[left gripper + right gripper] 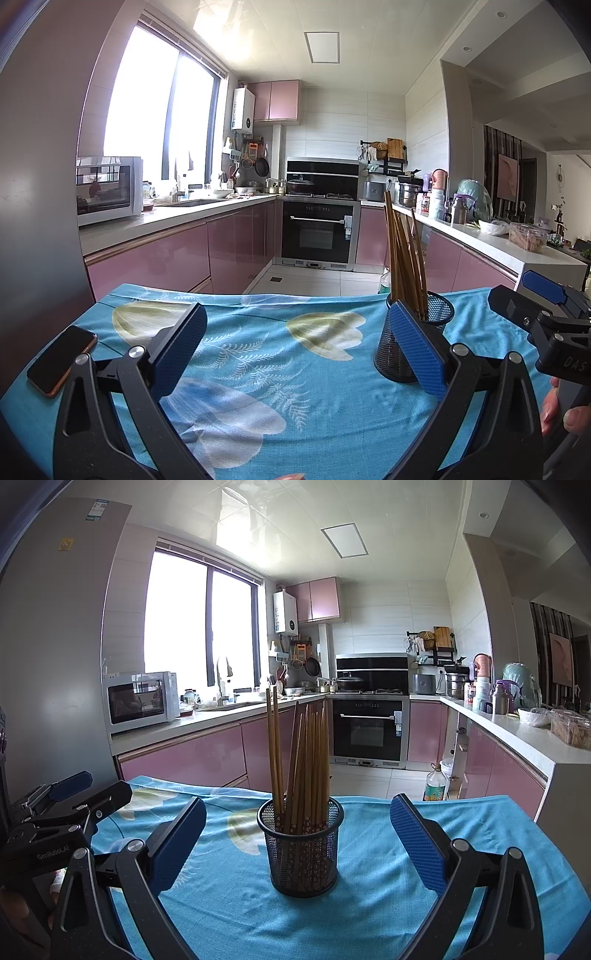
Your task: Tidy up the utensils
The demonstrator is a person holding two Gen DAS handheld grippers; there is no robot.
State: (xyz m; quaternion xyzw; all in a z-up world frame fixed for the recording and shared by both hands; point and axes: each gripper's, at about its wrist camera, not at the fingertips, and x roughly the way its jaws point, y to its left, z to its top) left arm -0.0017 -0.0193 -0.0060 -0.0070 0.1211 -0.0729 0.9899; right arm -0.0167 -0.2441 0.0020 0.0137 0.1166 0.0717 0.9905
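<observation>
Black wire mesh, cylindrical: the utensil holder (301, 849) stands upright on the blue floral tablecloth (369, 915), centred between my right gripper's (298, 843) fingers but beyond their tips, not touched. A bundle of brown wooden chopsticks (303, 764) stands in it, thin ends up, most leaning together, two standing apart at the left side of the cup.

Right gripper: fingers spread wide, holding nothing. Left gripper (295, 343): also spread wide, holding nothing, hovering over bare cloth. From the left wrist view the holder (406, 343) sits off to the right, partly behind the blue pad (417, 350) of the right-hand finger. A dark smartphone with an orange edge (62, 360) lies near the table's left edge, well clear of the work.

No loose utensils on the cloth that I can see, though the near table edge is hidden by the gripper frames, so I would not swear to it. My read: the sorting looks close to done or done.

If I tidy the two stray chopsticks, I would approach from above with the right gripper and pinch them above the rim. The light mesh cup may tip; bracing its wall with the left gripper would help. Move slowly and keep the sticks vertical.
</observation>
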